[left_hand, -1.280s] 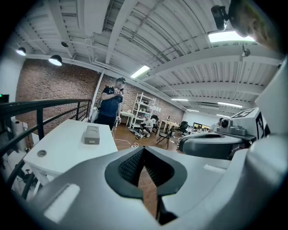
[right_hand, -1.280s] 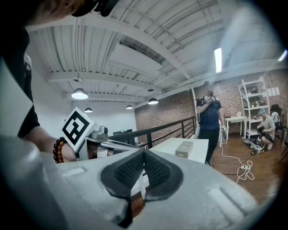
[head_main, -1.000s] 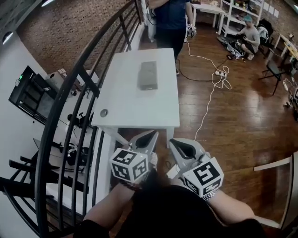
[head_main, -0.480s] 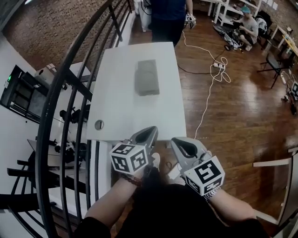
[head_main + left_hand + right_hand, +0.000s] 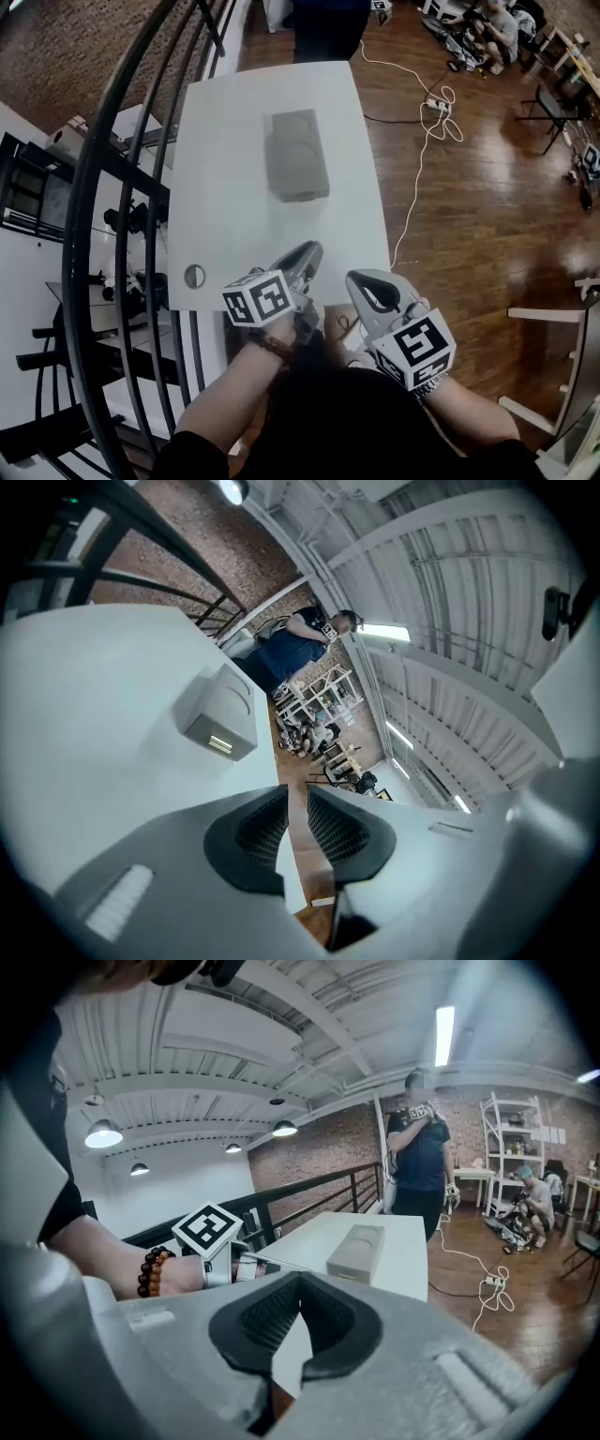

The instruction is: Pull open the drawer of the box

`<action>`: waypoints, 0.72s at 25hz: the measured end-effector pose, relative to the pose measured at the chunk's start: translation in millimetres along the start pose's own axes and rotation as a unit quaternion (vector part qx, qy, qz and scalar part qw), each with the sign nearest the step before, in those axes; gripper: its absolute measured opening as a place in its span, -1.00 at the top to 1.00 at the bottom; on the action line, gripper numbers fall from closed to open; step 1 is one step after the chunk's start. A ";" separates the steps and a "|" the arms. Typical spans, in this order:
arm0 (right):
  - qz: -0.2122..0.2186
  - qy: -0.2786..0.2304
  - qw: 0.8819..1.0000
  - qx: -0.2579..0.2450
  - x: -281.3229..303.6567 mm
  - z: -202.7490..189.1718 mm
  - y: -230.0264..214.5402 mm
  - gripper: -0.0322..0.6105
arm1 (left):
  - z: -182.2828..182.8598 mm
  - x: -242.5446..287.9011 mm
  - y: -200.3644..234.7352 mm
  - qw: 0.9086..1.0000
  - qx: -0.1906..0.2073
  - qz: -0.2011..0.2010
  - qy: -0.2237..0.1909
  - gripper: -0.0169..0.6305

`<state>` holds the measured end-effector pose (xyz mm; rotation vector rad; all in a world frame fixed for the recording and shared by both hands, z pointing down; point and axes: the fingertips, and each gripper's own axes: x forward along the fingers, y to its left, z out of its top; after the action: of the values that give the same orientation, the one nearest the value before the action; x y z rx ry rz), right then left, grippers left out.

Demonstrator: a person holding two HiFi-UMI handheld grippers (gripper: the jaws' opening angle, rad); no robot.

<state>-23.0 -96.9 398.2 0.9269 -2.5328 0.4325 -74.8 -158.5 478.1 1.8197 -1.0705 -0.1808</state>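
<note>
Near the front edge of the desk (image 5: 234, 234), the left gripper (image 5: 309, 251) has its fingers (image 5: 258, 832) opening, with nothing between them. Beside it, the right gripper (image 5: 362, 279) has its fingers (image 5: 272, 1321) pressed together, empty. Well ahead, mid-desk, lies the grey box (image 5: 300, 155), drawer closed.

The left claw (image 5: 305, 255) hangs over the near edge of a white table (image 5: 234, 187), its jaws opening with nothing between them. The right claw (image 5: 366, 281) sits just beside it on the right, off the table edge and above the wooden floor (image 5: 487, 206). A grey box (image 5: 298, 155) lies flat on the table well ahead of both claws. A round hole (image 5: 194, 276) marks the table corner left of the left claw. A black railing (image 5: 94, 187) curves farther left. A white cable (image 5: 419, 187) trails across the floor ahead of the right claw. A person (image 5: 328, 23) stands beyond the table's far end.
</note>
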 end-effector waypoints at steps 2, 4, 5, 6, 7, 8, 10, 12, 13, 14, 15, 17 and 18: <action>-0.006 0.007 1.000 0.007 8.1 1.3 -5.7 0.93 | 1.7 11.0 11.9 0.999 -0.048 -0.006 0.008 0.72; -0.011 0.015 1.000 0.014 15.2 0.4 -11.0 0.93 | 4.1 21.0 22.5 0.995 -0.094 -0.011 0.010 0.70; -0.013 0.018 1.000 0.017 18.2 -1.5 -12.8 0.93 | 5.0 25.3 28.3 0.994 -0.112 -0.012 0.010 0.70; -0.015 0.021 0.999 0.020 20.8 -3.8 -14.4 0.93 | 5.4 29.2 34.3 0.992 -0.127 -0.011 0.009 0.69; -0.018 0.024 0.999 0.023 23.0 -5.7 -16.2 0.93 | 5.6 33.2 40.1 0.990 -0.140 -0.010 0.009 0.69; -0.020 0.025 0.999 0.025 25.0 -6.5 -18.0 0.93 | 6.2 36.9 45.6 0.988 -0.152 -0.008 0.008 0.69; -0.022 0.029 0.999 0.028 29.1 -5.4 -20.1 0.93 | 9.2 42.7 56.4 0.985 -0.174 -0.002 0.005 0.69; -0.022 0.033 0.999 0.031 33.9 -2.8 -21.5 0.93 | 13.5 47.6 67.7 0.981 -0.191 0.006 0.002 0.69; -0.021 0.034 0.999 0.032 36.8 -1.4 -23.2 0.93 | 15.5 50.9 73.2 0.980 -0.198 0.010 0.000 0.69; -0.022 0.035 0.999 0.034 39.8 -0.8 -25.5 0.93 | 17.1 54.7 78.4 0.979 -0.205 0.014 0.000 0.69; -0.022 0.036 0.998 0.036 42.8 -1.1 -27.9 0.93 | 18.2 58.7 83.3 0.977 -0.211 0.017 0.000 0.68; -0.023 0.040 0.998 0.039 48.2 0.0 -30.5 0.93 | 19.1 65.1 92.5 0.974 -0.223 0.022 0.002 0.66; -0.024 0.042 0.998 0.040 50.1 0.2 -31.0 0.93 | 19.0 66.9 96.5 0.973 -0.229 0.024 0.002 0.64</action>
<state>-37.3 -146.7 426.2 0.9754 -2.4270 0.5493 -101.5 -232.9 566.9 1.3773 -0.9746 -0.3640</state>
